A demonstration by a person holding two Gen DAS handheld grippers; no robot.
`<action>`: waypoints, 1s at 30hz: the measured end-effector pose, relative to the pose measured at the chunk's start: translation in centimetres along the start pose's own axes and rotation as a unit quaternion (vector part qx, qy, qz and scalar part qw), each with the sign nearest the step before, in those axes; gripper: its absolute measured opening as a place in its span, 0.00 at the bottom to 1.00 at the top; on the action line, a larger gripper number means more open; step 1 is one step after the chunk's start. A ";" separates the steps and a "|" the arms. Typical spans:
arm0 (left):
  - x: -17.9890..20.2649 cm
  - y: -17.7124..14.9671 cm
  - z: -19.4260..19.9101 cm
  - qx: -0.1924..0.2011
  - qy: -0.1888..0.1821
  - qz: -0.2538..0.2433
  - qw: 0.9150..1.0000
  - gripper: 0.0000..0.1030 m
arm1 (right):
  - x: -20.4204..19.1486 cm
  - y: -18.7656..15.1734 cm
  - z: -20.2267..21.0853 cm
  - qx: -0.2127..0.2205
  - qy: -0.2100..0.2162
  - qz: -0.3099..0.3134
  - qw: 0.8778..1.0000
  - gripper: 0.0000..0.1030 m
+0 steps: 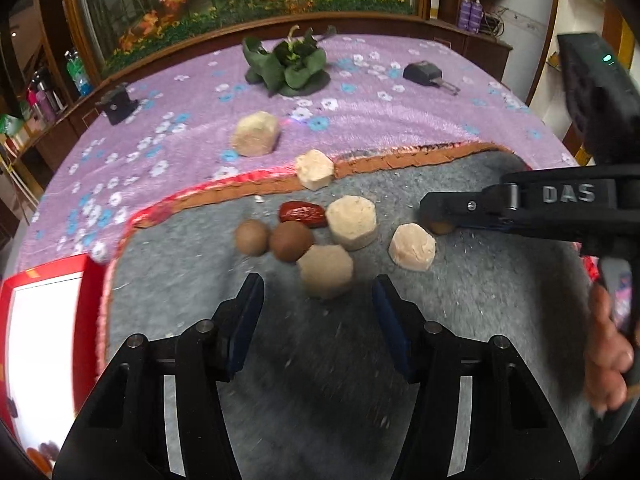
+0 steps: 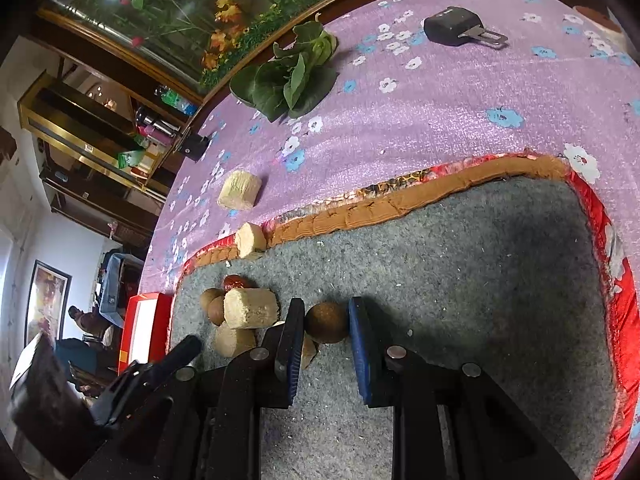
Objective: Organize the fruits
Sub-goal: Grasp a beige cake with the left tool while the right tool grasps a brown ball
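On the grey mat point(image 1: 320, 360) lie two brown round fruits point(image 1: 252, 237) point(image 1: 291, 241), a red date point(image 1: 302, 213) and several beige hexagonal cakes point(image 1: 326, 270). My left gripper point(image 1: 318, 292) is open and empty, just short of the nearest cake. My right gripper point(image 2: 323, 322) has its jaws around a third brown round fruit point(image 2: 326, 322) resting on the mat point(image 2: 460, 280), both pads at its sides. In the left wrist view the right gripper point(image 1: 440, 220) reaches in from the right and hides most of that fruit.
A red-rimmed white tray point(image 1: 44, 320) sits at the mat's left edge. On the purple flowered cloth point(image 1: 180, 120) lie another cake point(image 1: 255, 134), a bunch of green leaves point(image 1: 290, 64) and two black devices point(image 1: 424, 72) point(image 1: 116, 102).
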State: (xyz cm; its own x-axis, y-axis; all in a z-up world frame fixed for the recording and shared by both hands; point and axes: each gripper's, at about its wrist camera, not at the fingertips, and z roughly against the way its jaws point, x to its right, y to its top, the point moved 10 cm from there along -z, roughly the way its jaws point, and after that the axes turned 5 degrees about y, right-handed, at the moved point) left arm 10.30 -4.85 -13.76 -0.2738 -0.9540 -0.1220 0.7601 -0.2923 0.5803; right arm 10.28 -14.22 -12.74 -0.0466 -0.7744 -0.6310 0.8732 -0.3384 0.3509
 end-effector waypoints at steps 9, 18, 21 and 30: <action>0.5 0.8 -0.8 0.019 -0.012 -0.016 1.000 0.27 | -0.1 0.0 -0.1 -0.001 -0.007 0.010 1.000 0.21; -2.0 -0.6 3.1 0.058 0.011 0.009 0.998 0.27 | -1.0 0.1 0.8 0.009 0.036 -0.005 0.999 0.21; -4.2 -1.8 5.7 0.076 0.029 0.028 0.996 0.27 | -1.6 0.5 1.4 0.024 0.053 -0.005 0.998 0.21; -10.3 -6.0 12.1 0.120 0.100 0.068 0.985 0.27 | -5.1 1.5 3.9 0.111 0.081 0.053 0.989 0.21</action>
State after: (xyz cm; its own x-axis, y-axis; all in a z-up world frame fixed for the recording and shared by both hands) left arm 1.45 7.54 -6.28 -0.0399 -0.9842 -0.1727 0.6139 -0.1605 0.7729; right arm 9.94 -12.86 -6.25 0.1334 -0.7226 -0.6783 0.7404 -0.3823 0.5529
